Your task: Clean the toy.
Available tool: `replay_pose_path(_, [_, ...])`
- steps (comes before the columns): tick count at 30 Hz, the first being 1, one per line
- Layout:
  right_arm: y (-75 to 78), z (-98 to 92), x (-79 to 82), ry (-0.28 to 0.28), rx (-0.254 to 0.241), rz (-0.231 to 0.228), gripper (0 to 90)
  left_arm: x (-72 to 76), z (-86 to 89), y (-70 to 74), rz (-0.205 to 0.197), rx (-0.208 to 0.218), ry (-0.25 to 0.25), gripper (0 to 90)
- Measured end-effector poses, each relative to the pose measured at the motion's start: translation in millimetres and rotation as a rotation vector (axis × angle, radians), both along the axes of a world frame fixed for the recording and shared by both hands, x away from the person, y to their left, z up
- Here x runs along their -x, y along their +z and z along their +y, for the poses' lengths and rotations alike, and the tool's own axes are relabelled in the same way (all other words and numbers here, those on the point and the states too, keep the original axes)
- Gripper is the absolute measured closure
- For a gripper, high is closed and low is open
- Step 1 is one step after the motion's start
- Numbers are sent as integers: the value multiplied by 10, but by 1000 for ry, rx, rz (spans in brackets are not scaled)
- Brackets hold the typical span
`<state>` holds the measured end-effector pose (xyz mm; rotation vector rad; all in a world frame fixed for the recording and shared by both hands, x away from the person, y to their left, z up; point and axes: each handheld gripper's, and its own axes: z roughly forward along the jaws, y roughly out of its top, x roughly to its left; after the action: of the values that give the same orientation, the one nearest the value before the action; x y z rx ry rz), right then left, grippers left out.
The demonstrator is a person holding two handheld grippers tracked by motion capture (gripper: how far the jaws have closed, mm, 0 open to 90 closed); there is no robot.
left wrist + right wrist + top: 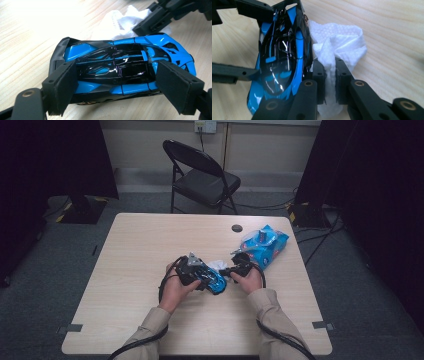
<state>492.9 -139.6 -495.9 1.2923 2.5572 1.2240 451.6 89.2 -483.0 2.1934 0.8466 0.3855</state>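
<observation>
While the blue and black toy car (122, 72) sits near the middle of the bench (140, 250), the left gripper (120, 82) clamps it across its body, one pad on each flank, jaws spread wide around it. Just beside the car's side lies a white paper wipe (339, 45), and the right gripper (330, 80) pinches a fold of that wipe between nearly closed jaws, touching the car. Farther right on the bench rests a blue wipe packet (265, 245); a black folding chair (202, 175) stands beyond the bench
</observation>
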Motion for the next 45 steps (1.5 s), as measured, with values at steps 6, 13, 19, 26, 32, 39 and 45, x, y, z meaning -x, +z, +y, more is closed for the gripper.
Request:
replay_pose_path(6, [-15,-105,72,-11,-22,2,820,-2,-8,3,1,-1,0,177])
replay_pose_path(13, [-2,-215,156,6,-8,5,821,-8,-11,13,8,-11,-1,177])
replay_pose_path(19, [9,-293,257,35,-1,18,822,-7,-10,12,8,-11,0,177])
replay_pose_path(26, [102,-381,298,26,-15,16,822,-6,-10,12,8,-11,1,177])
replay_pose_path(32, [280,-335,218,-6,-18,-42,822,-9,-12,13,9,-10,1,177])
replay_pose_path(39, [506,-94,12,-40,-42,-109,822,-7,-12,12,9,-8,1,177])
replay_pose_path(45, [517,179,-164,-48,-29,-117,821,-9,-8,11,9,-9,-1,175])
